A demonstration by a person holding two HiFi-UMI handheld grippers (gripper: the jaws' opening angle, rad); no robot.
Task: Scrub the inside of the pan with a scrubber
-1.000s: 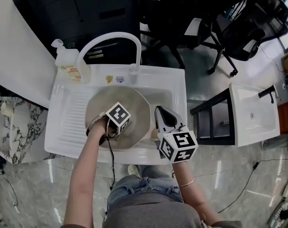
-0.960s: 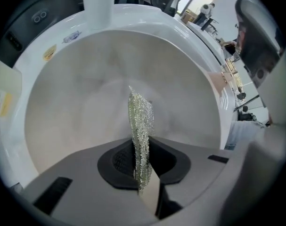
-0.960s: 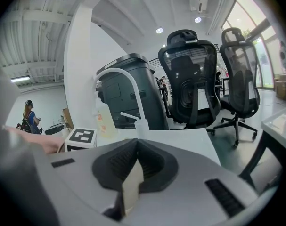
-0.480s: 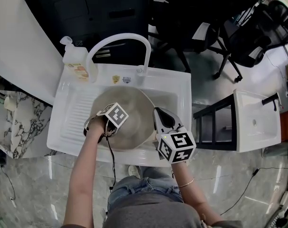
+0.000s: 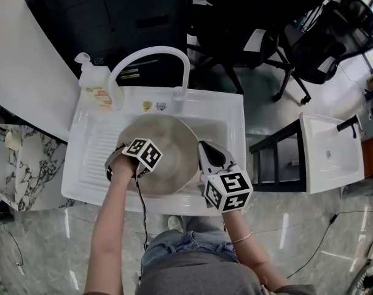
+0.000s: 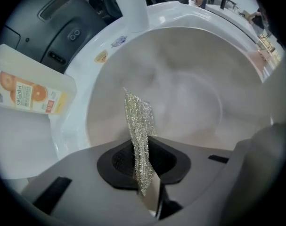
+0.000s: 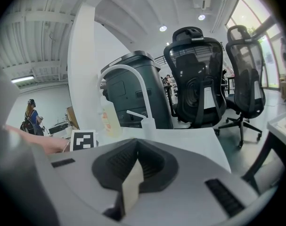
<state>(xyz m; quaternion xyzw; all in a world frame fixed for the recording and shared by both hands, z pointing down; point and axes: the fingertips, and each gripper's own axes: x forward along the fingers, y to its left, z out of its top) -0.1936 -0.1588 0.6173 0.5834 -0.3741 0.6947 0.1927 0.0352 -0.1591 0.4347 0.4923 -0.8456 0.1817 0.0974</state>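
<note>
A wide pale grey pan (image 5: 174, 141) lies in the white sink (image 5: 230, 112). My left gripper (image 5: 140, 155) hangs over the pan's left part, shut on a silvery mesh scrubber (image 6: 139, 126). In the left gripper view the scrubber stands up from the left gripper (image 6: 143, 173) above the pan's smooth inside (image 6: 194, 93). My right gripper (image 5: 204, 147) sits at the pan's right rim. Seen from the right gripper (image 7: 131, 182) itself, a thin pale edge (image 7: 132, 180) is pinched between its jaws; it looks like the pan's rim.
A curved white faucet (image 5: 149, 55) arches over the basin. A soap bottle (image 5: 95, 78) stands at the sink's back left corner, with the ribbed drainboard (image 5: 94, 152) in front of it. Right of the sink are a black rack (image 5: 275, 158), a second white basin (image 5: 330, 152) and office chairs (image 5: 309, 35).
My left gripper has slid leftward across the pan with the scrubber. The right gripper has stayed at the pan's right rim.
</note>
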